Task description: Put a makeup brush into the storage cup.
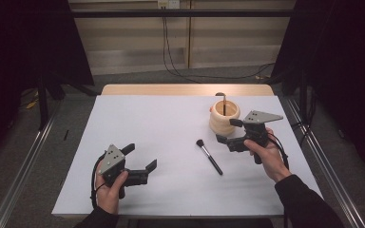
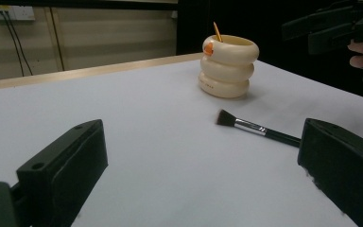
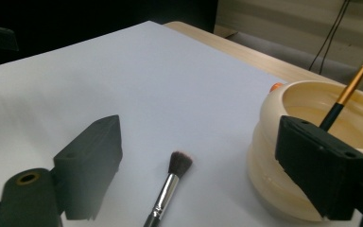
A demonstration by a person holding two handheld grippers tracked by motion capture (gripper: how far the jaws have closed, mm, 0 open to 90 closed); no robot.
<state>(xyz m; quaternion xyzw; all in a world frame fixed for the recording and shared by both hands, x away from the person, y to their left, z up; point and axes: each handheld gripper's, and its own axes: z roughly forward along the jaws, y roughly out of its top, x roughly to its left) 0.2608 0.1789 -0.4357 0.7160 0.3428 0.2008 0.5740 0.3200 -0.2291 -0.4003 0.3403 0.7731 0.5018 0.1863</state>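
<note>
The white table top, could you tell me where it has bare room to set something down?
The far-left stretch of the table, from the holder leftward, is bare, as is the middle between the left gripper and the brush. It is crowded at the right, where the right gripper hangs between holder and brush.

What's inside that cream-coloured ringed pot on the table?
One brush stands in the pot, leaning on its rim, with a dark handle and a gold band. Its lower end is hidden behind the right gripper's black jaw, and the pot's bottom cannot be seen.
</note>
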